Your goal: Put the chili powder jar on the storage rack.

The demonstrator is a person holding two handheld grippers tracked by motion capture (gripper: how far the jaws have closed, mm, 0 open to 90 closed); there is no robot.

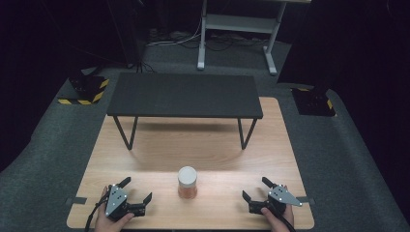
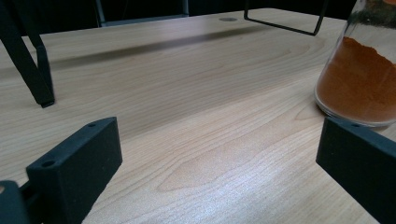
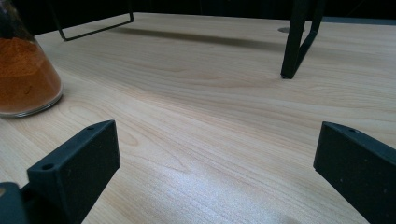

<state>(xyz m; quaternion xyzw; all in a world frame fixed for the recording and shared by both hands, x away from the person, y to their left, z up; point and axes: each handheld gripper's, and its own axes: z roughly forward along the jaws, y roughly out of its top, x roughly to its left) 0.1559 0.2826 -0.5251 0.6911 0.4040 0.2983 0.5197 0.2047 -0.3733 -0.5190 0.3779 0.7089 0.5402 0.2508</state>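
Spice jar (image 1: 187, 182) upright between tools, within reach of both; left tool (image 1: 136, 191) and right tool (image 1: 253, 189) rest on bench (image 1: 159, 145), jaws spread, empty; black riser shelf (image 1: 185, 94) behind, likely destination.

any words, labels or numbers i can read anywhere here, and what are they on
None can be read.
The jar of orange powder shows no label in any view.
The black shelf, the table and both grippers, left and right, carry no print.
The yellow-black hazard stripes on the floor are only a pattern, not text.

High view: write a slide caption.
Open left gripper and right gripper flank a spice jar before a black shelf.
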